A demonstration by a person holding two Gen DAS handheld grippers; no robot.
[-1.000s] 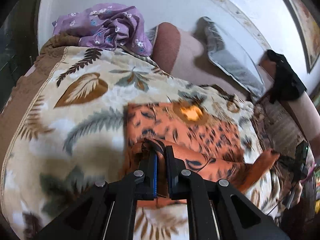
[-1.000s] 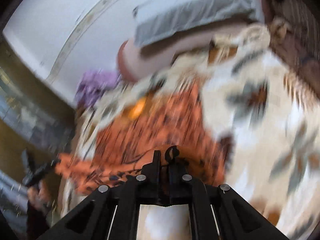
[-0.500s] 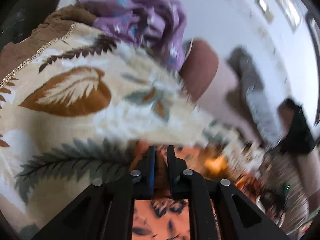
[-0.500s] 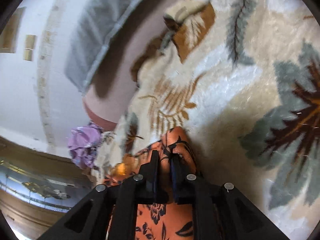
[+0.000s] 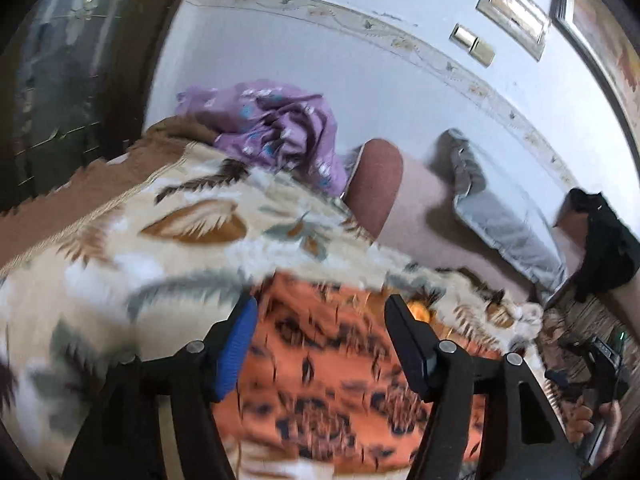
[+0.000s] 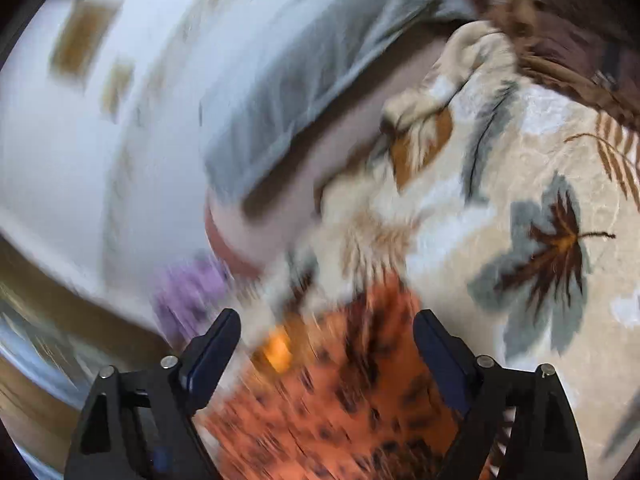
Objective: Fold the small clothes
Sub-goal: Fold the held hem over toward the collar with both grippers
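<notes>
An orange garment with dark leaf print [image 5: 332, 376] lies flat on the leaf-patterned blanket [image 5: 132, 264]. My left gripper [image 5: 320, 312] is open just above the garment's far edge, holding nothing. In the right wrist view the same garment [image 6: 352, 392] lies under my right gripper [image 6: 326, 330], which is also open and empty. Both views are blurred by motion. The right gripper and the hand holding it show at the lower right of the left wrist view [image 5: 596, 400].
A crumpled purple floral garment [image 5: 280, 128] lies at the blanket's far end against the white wall. A brown bolster [image 5: 376, 184], a grey pillow [image 5: 504, 208] and a black cloth [image 5: 604, 240] lie along the wall side. The blanket's edge drops off at the left.
Both grippers carried the garment's near edge over to the far edge, then opened and let go. The garment now lies folded on the blanket.
</notes>
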